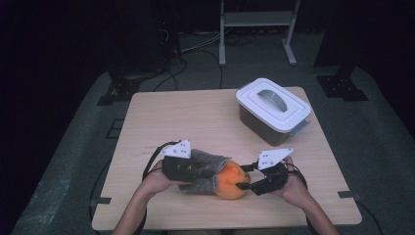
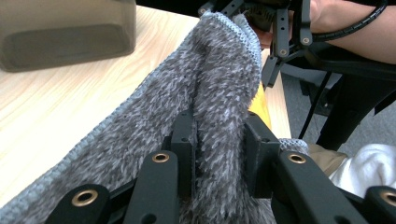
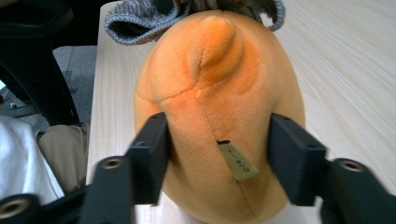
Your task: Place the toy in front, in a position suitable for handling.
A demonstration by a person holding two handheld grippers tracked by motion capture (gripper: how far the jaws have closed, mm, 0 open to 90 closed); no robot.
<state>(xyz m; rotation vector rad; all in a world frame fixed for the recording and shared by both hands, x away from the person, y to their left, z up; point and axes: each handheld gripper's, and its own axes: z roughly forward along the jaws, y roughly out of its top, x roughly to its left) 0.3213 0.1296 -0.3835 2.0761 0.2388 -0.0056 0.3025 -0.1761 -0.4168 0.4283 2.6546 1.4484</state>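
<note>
The left tongs (image 2: 217,144) pinch the grey fuzzy cloth (image 2: 205,84); the right tongs (image 3: 217,156) straddle the orange plush toy (image 3: 219,107), its sides touching both pads, near the surface (image 1: 195,112) edge.

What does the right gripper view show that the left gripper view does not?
The right gripper view shows the orange plush toy close up, with its small sewn tag and a rounded bump on top, between the right gripper jaws. The left gripper view shows the left gripper shut on the grey fuzzy fabric, plus the dark container behind. Both show the fabric, the orange toy and the wooden table.
</note>
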